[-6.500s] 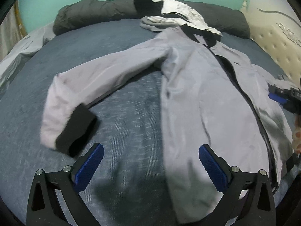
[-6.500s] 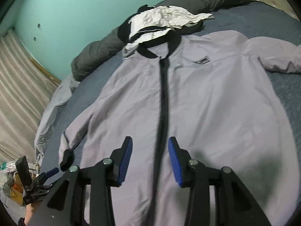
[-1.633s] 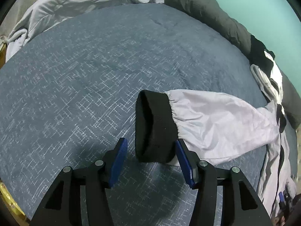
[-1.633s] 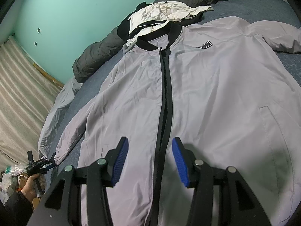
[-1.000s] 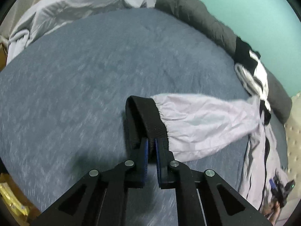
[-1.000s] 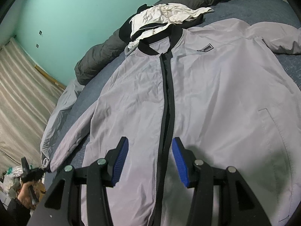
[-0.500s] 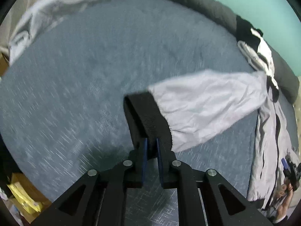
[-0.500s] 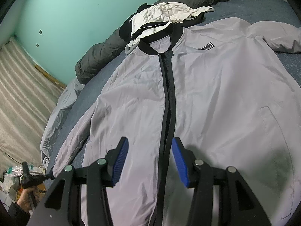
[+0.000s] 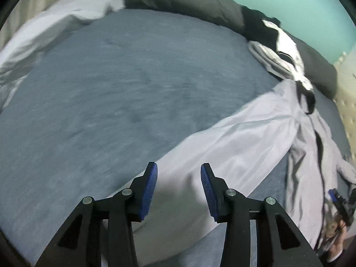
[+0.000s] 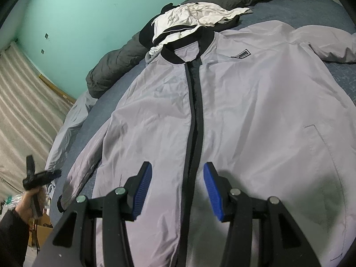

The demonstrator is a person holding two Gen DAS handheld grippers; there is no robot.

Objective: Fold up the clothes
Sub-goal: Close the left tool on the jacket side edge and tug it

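Grey jacket lies flat beneath your empty, parted right hand-held gripper; your left hand-held gripper is opening above its sleeve, nothing pinched, so slippery fabric may slide crooked.

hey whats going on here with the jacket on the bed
A person with a gripper in each hand is folding clothes. A grey jacket lies flat and face up on the blue bed. The left gripper is above the jacket's sleeve, its jaws opening with nothing pinched between them. The right gripper hovers open over the black zipper near the hem. More clothes are piled by the collar.
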